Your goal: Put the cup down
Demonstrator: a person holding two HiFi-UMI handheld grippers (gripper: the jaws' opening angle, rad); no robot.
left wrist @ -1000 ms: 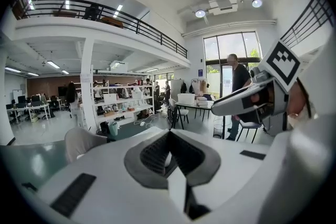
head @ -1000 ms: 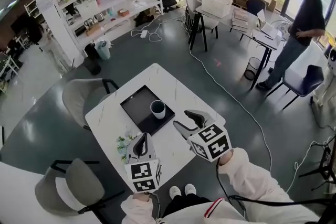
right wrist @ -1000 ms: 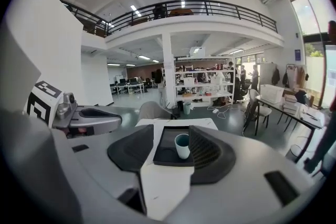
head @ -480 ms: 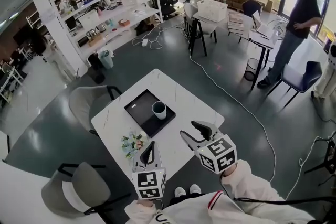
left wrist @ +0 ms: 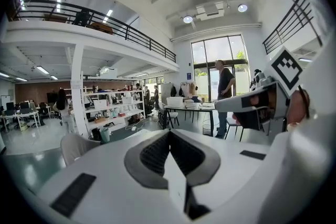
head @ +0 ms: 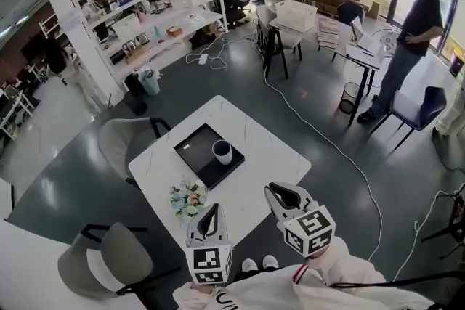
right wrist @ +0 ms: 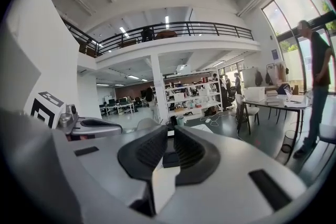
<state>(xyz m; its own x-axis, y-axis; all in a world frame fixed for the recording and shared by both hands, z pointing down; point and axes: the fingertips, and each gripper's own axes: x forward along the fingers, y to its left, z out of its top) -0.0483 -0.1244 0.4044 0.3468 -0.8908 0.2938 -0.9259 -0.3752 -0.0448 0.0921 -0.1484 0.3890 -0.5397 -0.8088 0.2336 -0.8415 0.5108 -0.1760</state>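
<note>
White table (head: 256,155) with cup (head: 221,152) upright on black tray (head: 195,151)

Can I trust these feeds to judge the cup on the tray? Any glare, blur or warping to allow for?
Head view: sharp and evenly lit, cup and tray clear, room edges bowed by the wide lens. Left gripper view: heavy fisheye, dark corners, window washed out. Right gripper view: same warping, window overexposed, balcony railing bent into a curve.
</note>
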